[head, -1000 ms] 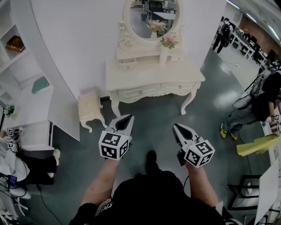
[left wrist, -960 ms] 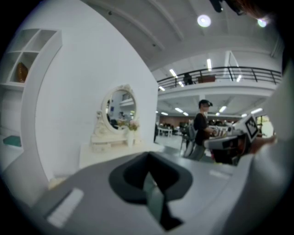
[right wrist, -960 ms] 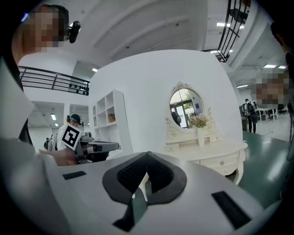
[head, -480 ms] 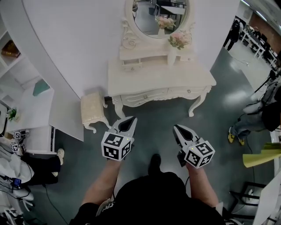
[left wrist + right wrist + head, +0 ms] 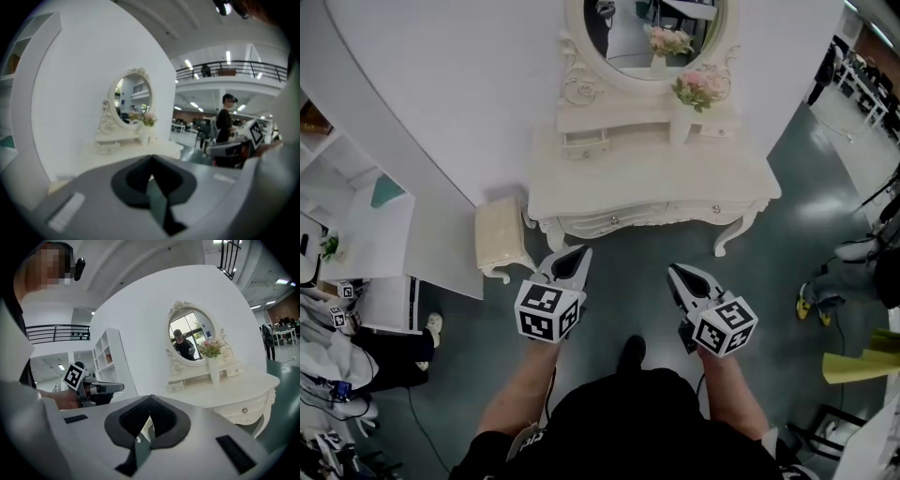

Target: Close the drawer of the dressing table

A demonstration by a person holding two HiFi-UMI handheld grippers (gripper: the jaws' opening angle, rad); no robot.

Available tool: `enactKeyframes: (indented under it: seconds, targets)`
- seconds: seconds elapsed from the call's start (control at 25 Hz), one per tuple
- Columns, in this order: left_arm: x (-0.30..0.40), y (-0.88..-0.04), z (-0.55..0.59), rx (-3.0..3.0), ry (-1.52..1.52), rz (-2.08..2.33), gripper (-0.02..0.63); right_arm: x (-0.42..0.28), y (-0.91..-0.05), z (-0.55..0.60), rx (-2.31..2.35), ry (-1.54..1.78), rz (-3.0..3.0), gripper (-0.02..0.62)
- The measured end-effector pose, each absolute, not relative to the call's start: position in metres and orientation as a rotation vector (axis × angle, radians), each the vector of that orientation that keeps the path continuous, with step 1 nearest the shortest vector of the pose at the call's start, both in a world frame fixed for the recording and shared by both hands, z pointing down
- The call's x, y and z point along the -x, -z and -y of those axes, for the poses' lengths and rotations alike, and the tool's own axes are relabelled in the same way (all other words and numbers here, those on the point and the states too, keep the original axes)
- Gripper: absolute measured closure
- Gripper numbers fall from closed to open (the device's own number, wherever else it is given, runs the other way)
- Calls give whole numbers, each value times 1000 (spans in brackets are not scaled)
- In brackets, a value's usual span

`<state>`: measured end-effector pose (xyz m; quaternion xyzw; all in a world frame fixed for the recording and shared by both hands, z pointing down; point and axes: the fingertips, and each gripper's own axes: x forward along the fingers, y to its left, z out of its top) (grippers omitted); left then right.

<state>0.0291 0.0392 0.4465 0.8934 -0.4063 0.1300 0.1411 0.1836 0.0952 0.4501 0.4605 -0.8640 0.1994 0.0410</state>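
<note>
L tongs (image 5: 577, 251) & R tongs (image 5: 673, 270) shut, empty, near dressing table (image 5: 647, 183).

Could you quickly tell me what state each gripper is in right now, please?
Left gripper: closed, holding nothing.
Right gripper: closed, holding nothing.

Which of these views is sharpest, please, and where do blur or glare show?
Head view: sharpest, dressing table evenly lit, pale sheen on the floor at right. Left gripper view: soft throughout, the left claw blurred. Right gripper view: crisper, mirror clear, straight edges bowed.
</note>
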Motion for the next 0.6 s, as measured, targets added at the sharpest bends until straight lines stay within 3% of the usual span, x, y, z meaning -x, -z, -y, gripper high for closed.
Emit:
enactKeyframes:
  seconds: [0.6]
  targets:
    - [-50,-429,18,-2553,-392,1297,597,-197,-439,-29,-1264,-623,2757,601]
